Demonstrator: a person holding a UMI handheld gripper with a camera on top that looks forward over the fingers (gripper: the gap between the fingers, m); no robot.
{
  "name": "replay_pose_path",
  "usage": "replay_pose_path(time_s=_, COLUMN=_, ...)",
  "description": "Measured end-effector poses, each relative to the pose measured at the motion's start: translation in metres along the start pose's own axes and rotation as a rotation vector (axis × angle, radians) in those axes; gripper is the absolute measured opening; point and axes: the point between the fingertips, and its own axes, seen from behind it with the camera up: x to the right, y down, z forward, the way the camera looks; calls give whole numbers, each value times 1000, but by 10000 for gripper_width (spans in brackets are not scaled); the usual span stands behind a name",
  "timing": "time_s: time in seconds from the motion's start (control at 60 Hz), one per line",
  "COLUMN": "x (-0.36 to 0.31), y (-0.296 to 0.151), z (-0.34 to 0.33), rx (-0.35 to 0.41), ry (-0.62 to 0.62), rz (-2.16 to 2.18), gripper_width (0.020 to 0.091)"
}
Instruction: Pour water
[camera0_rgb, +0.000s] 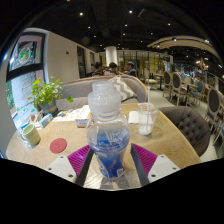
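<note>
Bottle in my grip, cup beyond.

My gripper (109, 163) clamps both pink pads (79, 158) on the clear plastic water bottle with a white cap (106, 130), upright over the round wooden table (170, 146); the clear plastic cup (146, 118) stands beyond it.

- A café or restaurant.
- Round wooden table (160, 140) with a grey armchair (190, 125).
- More tables and chairs (183, 88) beyond.
- Recessed ceiling lights (130, 12).

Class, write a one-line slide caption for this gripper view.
Hand-held gripper shut on a clear water bottle, facing an empty plastic cup on a round wooden table.
</note>
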Motion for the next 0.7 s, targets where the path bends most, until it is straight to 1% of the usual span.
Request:
replay_pose_path(time_s=0.067, x=-3, y=5, z=7, rx=6, ry=6, rz=-7, gripper_width=683)
replay_pose_path(time_s=0.1, x=-4, y=5, z=10, rx=14, ry=8, rz=-5, gripper_width=619)
replay_pose_path(time_s=0.133, x=-4, y=3, z=14, rx=29, ry=8, rz=-3, gripper_width=533)
replay_pose_path(time_s=0.167, x=-1, y=1, z=15, rx=39, ry=24, rz=2, gripper_width=526)
replay_pose_path(time_s=0.25, x=0, y=1, z=15, rx=41, ry=36, rz=21, gripper_width=475)
replay_pose_path(time_s=0.317, x=2, y=2, z=15, rx=39, ry=50, rz=18, gripper_width=401)
replay_pose_path(time_s=0.35, x=1, y=1, z=16, rx=34, ry=56, rz=13, gripper_width=398)
replay_pose_path(time_s=0.367, x=1, y=1, z=16, rx=33, ry=56, rz=8, gripper_width=358)
replay_pose_path(time_s=0.467, x=-1, y=1, z=17, rx=19, ry=81, rz=-24, gripper_width=359)
replay_pose_path(time_s=0.483, x=-1, y=0, z=16, rx=21, ry=87, rz=-34, gripper_width=321)
replay_pose_path(time_s=0.533, x=1, y=-6, z=13, rx=25, ry=120, rz=-63, gripper_width=320)
replay_pose_path(time_s=0.633, x=-3, y=-25, z=8, rx=30, ry=174, rz=-121, gripper_width=320)
replay_pose_path(time_s=0.7, x=-15, y=-48, z=2, rx=52, ry=208, rz=-180, gripper_width=321)
